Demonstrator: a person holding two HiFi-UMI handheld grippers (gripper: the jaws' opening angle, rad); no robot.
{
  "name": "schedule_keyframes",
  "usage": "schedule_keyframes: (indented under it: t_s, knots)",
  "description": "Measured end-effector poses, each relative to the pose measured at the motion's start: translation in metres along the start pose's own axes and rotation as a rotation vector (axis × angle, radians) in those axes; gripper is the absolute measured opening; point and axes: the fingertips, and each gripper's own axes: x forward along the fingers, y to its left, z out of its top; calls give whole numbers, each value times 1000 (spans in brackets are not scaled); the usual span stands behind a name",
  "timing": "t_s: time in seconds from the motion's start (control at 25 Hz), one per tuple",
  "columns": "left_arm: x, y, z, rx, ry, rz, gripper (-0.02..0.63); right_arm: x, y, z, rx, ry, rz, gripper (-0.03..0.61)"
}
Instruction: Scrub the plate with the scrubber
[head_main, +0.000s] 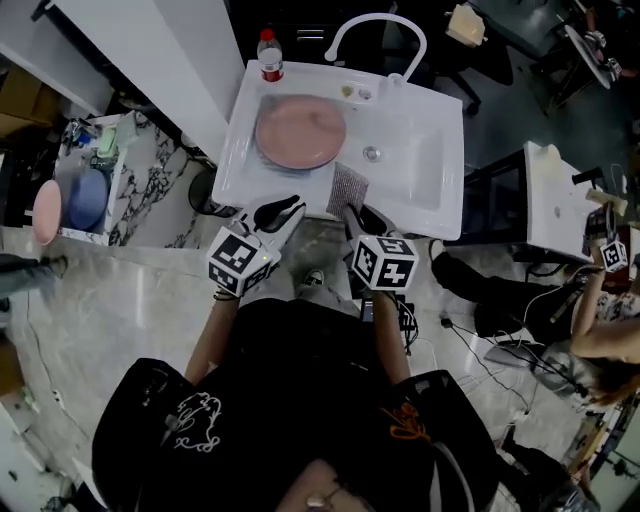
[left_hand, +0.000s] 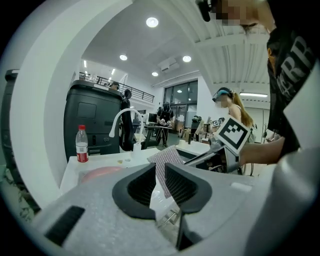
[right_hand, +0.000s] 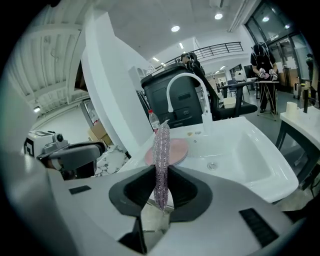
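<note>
A pink plate (head_main: 300, 133) lies flat in the left part of the white sink (head_main: 430, 170). It also shows in the left gripper view (left_hand: 102, 173) and the right gripper view (right_hand: 177, 150). My right gripper (head_main: 352, 212) (right_hand: 161, 172) is shut on a thin pinkish mesh scrubber (head_main: 347, 188) (right_hand: 161, 145), held on edge over the sink's front rim, short of the plate. The left gripper (head_main: 288, 210) (left_hand: 160, 167) hovers beside it at the front rim, jaws close together with nothing between them. The scrubber (left_hand: 169, 156) is seen past its jaws.
A curved white faucet (head_main: 375, 25) and a red-capped bottle (head_main: 269, 55) stand at the sink's back rim. The drain (head_main: 372, 153) is right of the plate. A rack with blue and pink dishes (head_main: 85, 195) is at the left. Another person (head_main: 600, 330) sits at the right.
</note>
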Motion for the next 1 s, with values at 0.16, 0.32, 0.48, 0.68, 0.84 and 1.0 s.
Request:
schedule_keyframes:
  t_s: [0.16, 0.32, 0.48, 0.68, 0.84, 1.0]
  knots:
    - [-2, 10, -4, -2, 13, 35, 66, 12, -1, 1, 2, 9, 23, 78]
    - [-6, 22, -13, -9, 34, 51, 66, 25, -1, 2, 5, 17, 26, 78]
    - [-3, 43, -14, -9, 41, 47, 66, 36, -3, 9, 11, 12, 6, 78]
    - [9, 72, -4, 3, 29, 17, 66, 55, -8, 26, 1, 12, -36, 78]
    - [18, 99, 6, 28, 28, -17, 66, 80, -9, 50, -37, 11, -65, 78]
    - [21, 130, 14, 47, 15, -40, 66, 117, -5, 75, -164, 39, -88, 78]
